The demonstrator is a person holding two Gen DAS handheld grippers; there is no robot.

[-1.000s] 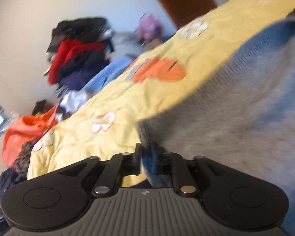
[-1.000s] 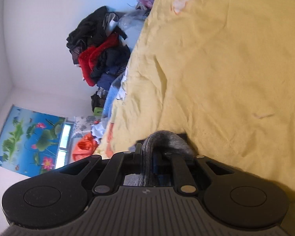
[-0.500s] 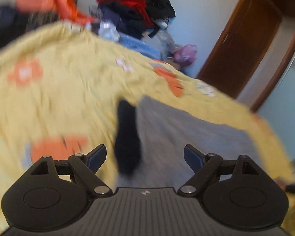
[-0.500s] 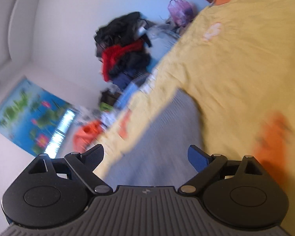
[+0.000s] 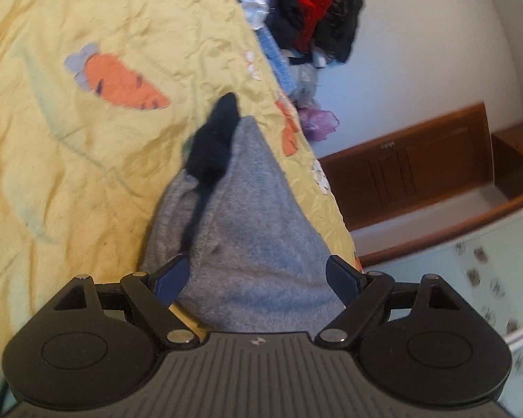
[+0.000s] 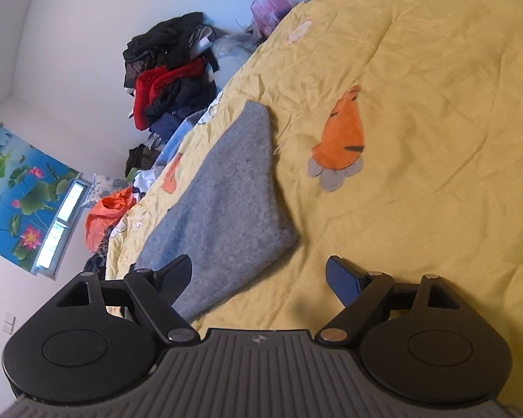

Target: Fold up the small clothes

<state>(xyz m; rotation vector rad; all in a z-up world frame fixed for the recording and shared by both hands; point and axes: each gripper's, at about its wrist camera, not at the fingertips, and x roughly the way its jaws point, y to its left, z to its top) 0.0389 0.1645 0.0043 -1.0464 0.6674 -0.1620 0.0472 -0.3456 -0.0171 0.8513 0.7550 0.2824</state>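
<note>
A grey knit garment (image 5: 247, 244) lies folded on the yellow carrot-print bedspread (image 5: 69, 174). My left gripper (image 5: 258, 273) is open just above its near end, and the grey knit fills the gap between the fingers without being pinched. A dark blurred shape (image 5: 212, 146) sits at the garment's far end; I cannot tell what it is. In the right wrist view the same garment (image 6: 223, 202) stretches away to the left. My right gripper (image 6: 261, 273) is wide and its jaws are closing. Its left finger (image 6: 177, 275) overlaps the garment's near corner, with only bedspread (image 6: 418, 104) in the gap.
A heap of dark and red clothes (image 6: 171, 80) is piled past the bed's far edge, with an orange bag (image 6: 104, 216) and a purple bag (image 6: 268, 7) near it. A brown wooden door (image 5: 418, 167) stands beyond the bed. A lotus poster (image 6: 17, 188) hangs on the wall.
Both grippers were shut on the grey garment a second ago; both have opened and let it go. It now lies flat on the bed. The left view has rolled strongly.
</note>
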